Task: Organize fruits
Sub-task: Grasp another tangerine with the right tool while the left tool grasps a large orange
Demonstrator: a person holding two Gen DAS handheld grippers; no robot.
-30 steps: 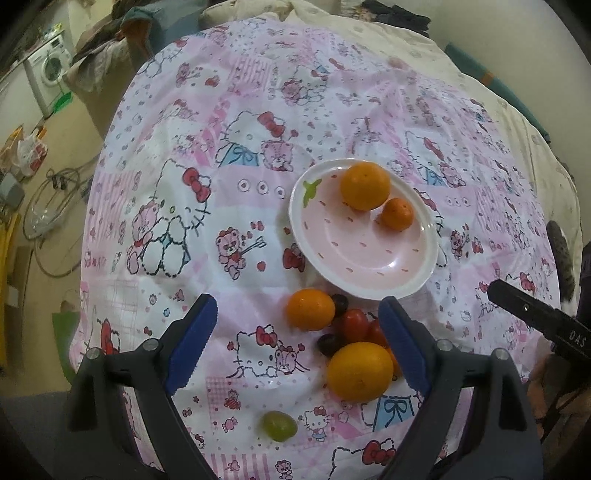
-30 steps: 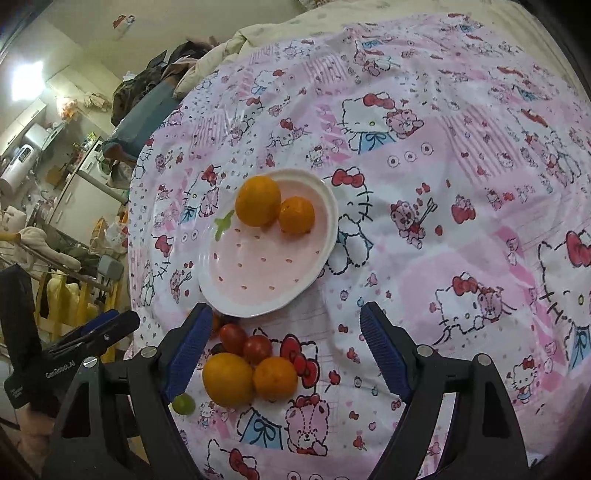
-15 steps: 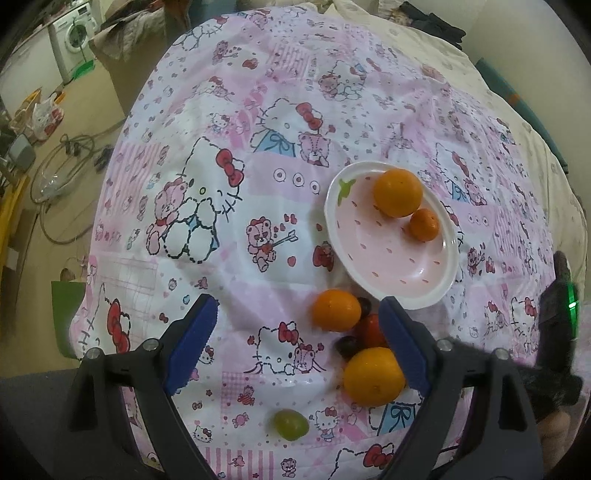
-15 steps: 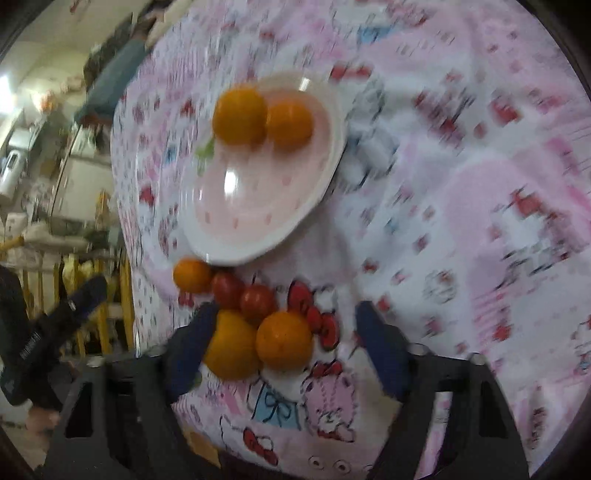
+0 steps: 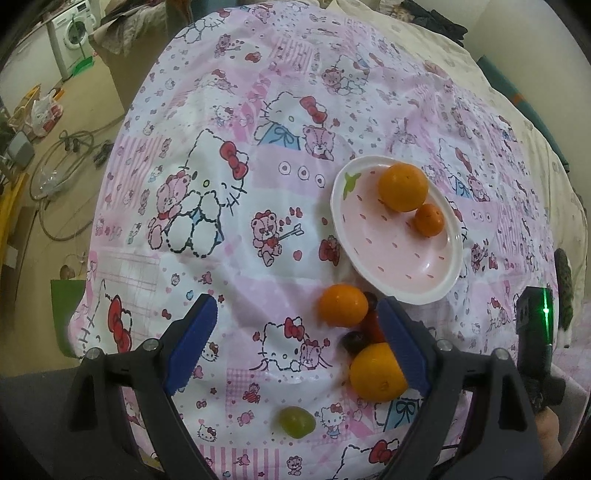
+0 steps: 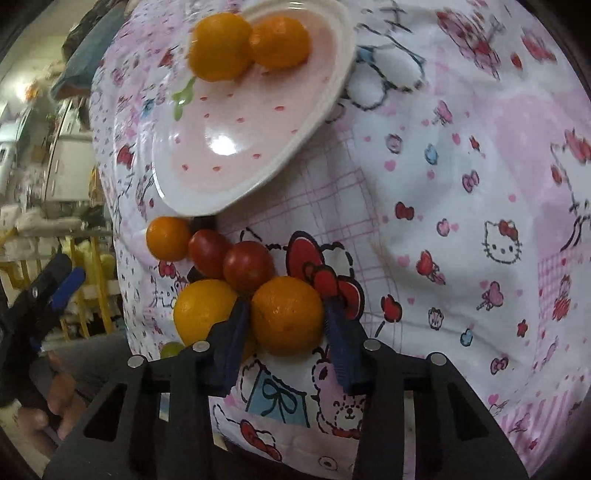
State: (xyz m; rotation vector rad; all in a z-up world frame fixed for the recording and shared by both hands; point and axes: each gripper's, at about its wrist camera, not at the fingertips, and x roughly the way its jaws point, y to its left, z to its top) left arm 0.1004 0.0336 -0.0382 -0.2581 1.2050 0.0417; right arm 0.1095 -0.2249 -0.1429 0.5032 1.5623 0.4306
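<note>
A pink strawberry-print plate (image 5: 436, 284) (image 6: 207, 199) lies on the Hello Kitty sheet and holds two oranges (image 5: 402, 186) (image 6: 219, 46). In front of it lies a cluster: oranges (image 5: 343, 304), two red tomatoes (image 6: 247, 266), dark grapes (image 5: 352, 339) and a green grape (image 5: 295, 421). My right gripper (image 6: 284, 319) is closed on the near orange (image 6: 288, 314), which rests on the sheet. My left gripper (image 5: 295, 332) is open and empty above the sheet, beside another orange (image 5: 376, 373).
The sheet (image 5: 258, 147) covers a soft bed that drops off at the near edge. The floor at left holds cables (image 5: 62, 162), bags and a washing machine (image 5: 72, 33). A yellow rack (image 6: 88, 288) stands beyond the bed's edge.
My right gripper has dropped down to the fruit cluster and closed on the near orange. My left gripper has drifted left, staying open.
</note>
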